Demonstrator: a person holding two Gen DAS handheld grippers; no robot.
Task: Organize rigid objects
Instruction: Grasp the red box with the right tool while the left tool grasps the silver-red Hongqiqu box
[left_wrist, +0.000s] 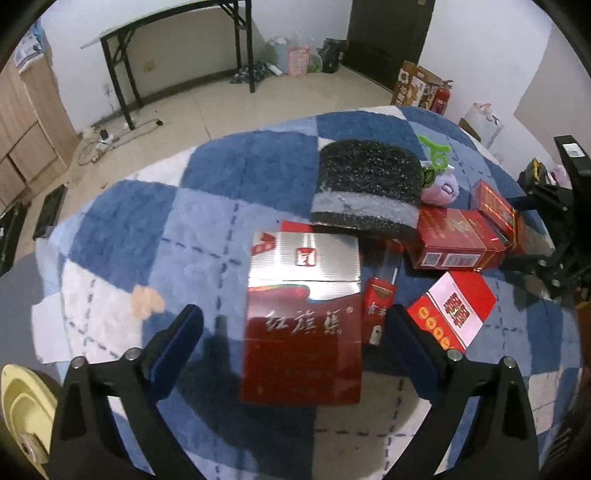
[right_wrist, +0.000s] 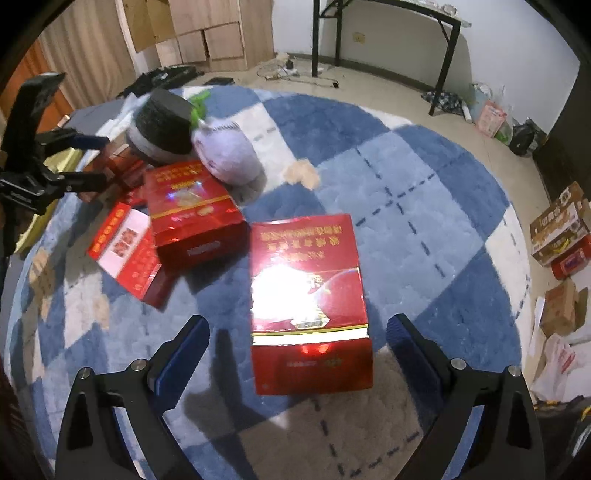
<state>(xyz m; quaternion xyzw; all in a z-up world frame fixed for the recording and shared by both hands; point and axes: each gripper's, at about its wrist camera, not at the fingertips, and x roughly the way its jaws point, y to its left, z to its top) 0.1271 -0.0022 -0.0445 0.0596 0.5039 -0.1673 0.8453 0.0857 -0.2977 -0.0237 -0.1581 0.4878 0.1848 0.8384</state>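
A red and silver box (left_wrist: 301, 321) lies flat on the rug between the fingers of my left gripper (left_wrist: 295, 310), which is open with a gap on both sides. A small red pack (left_wrist: 378, 302) lies beside the right finger. A glossy red box (right_wrist: 310, 295) lies between the fingers of my right gripper (right_wrist: 298, 320), also open and not touching it. Behind lie more red boxes (right_wrist: 192, 214), a red and white box (left_wrist: 452, 310), a black foam block (left_wrist: 365, 184) and a purple plush toy (right_wrist: 227, 155).
Everything rests on a round blue and white checked rug (left_wrist: 229, 173). A black-legged table (left_wrist: 177, 33) stands by the far wall. Cardboard boxes (right_wrist: 561, 225) and bags line the floor at the rug's right edge. A yellow object (left_wrist: 22, 402) lies at the lower left.
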